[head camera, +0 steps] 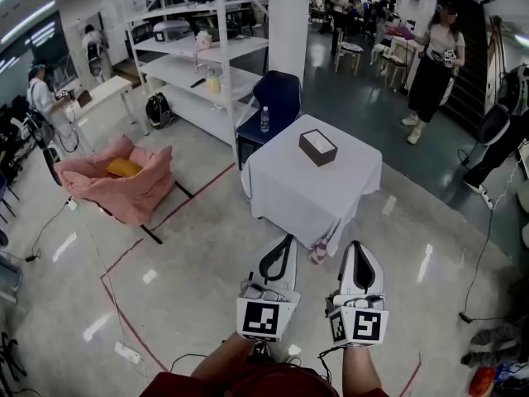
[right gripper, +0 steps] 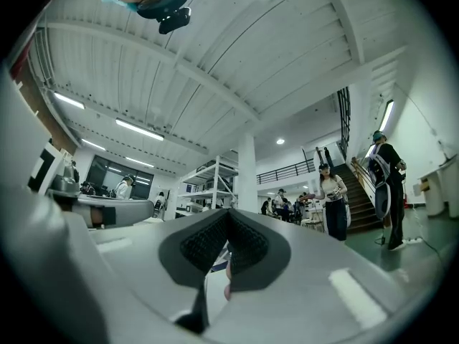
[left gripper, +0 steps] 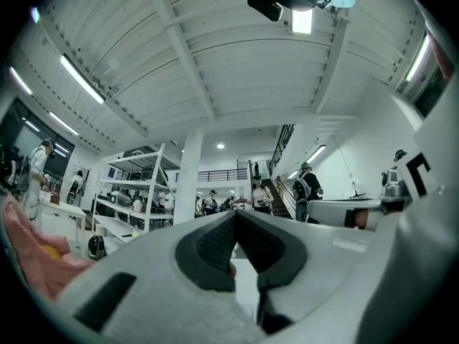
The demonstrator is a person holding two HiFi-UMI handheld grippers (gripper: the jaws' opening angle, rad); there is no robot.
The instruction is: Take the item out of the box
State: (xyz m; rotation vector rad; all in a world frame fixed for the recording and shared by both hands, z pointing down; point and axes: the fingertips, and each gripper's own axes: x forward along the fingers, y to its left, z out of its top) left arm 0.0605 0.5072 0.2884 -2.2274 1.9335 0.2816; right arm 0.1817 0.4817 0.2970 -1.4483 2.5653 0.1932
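nothing of the task is done yet. the box (head camera: 318, 146) sits near the middle of the desk (head camera: 285, 190), looks untouched, and the item in it does not show from here. the left tongs (head camera: 288, 240) and right tongs (head camera: 357, 246) hang side by side in front of the person, well short of the desk, aimed toward it and tipped a little upward. both are closed and empty: in the left gripper view the pads (left gripper: 215, 244) meet at their tips with nothing between them, and the right gripper view shows the same. all of it is left, as i judge: get to the desk, open the box, lift the item out.

the desk is small, draped in a white cloth to the floor (head camera: 190, 263), and carries only the box. behind it stand a blue chair (head camera: 277, 98), a bottle (head camera: 264, 119), a white pillar (head camera: 289, 19) and a white rack (head camera: 186, 56). a pink cushion (head camera: 128, 184) lies to the left. red tape lines mark the glossy floor, and several people stand about the hall.
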